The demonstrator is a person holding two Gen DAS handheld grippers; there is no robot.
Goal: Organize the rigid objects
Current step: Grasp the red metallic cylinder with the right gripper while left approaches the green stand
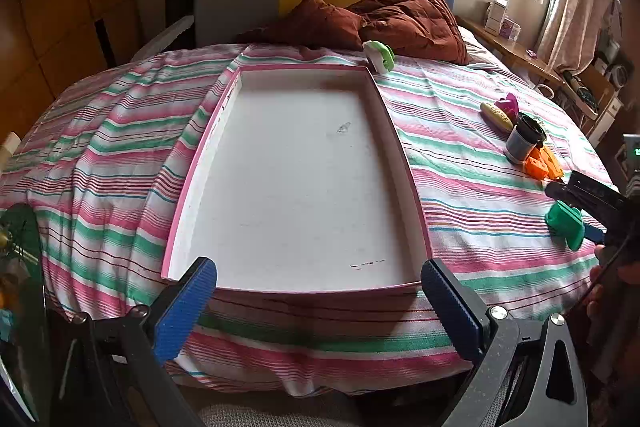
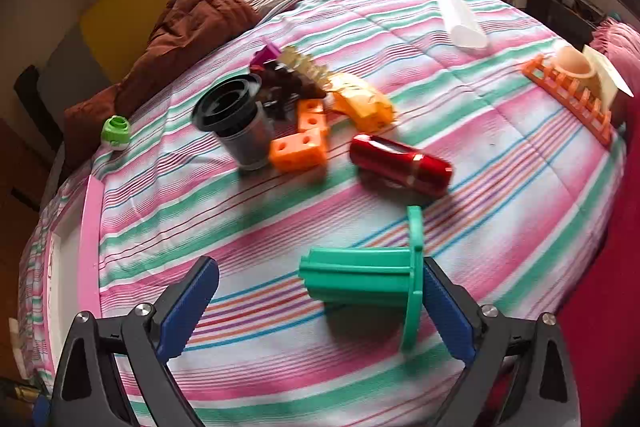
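Observation:
A white tray with a pink rim [image 1: 400, 151] lies empty on the striped bed; its edge shows in the right wrist view [image 2: 90, 247]. My left gripper [image 1: 318, 303] is open at the tray's near edge. My right gripper [image 2: 320, 307] is open around a green flanged plastic part [image 2: 368, 275], whose flange rests against the right finger; it also shows in the left wrist view [image 1: 566, 221]. Beyond it lie a red cylinder [image 2: 400, 165], orange blocks [image 2: 304, 143], a grey cup with a black rim [image 2: 240, 127], a yellow piece [image 2: 364, 103] and a magenta piece [image 2: 266, 55].
A green and white round object [image 1: 380, 55] lies past the tray's far corner. An orange rack [image 2: 572, 99] with a peach bowl lies at the right, a white tube [image 2: 462, 21] farther back. A brown quilt [image 1: 408, 19] and headboard lie behind, a wooden table to the right.

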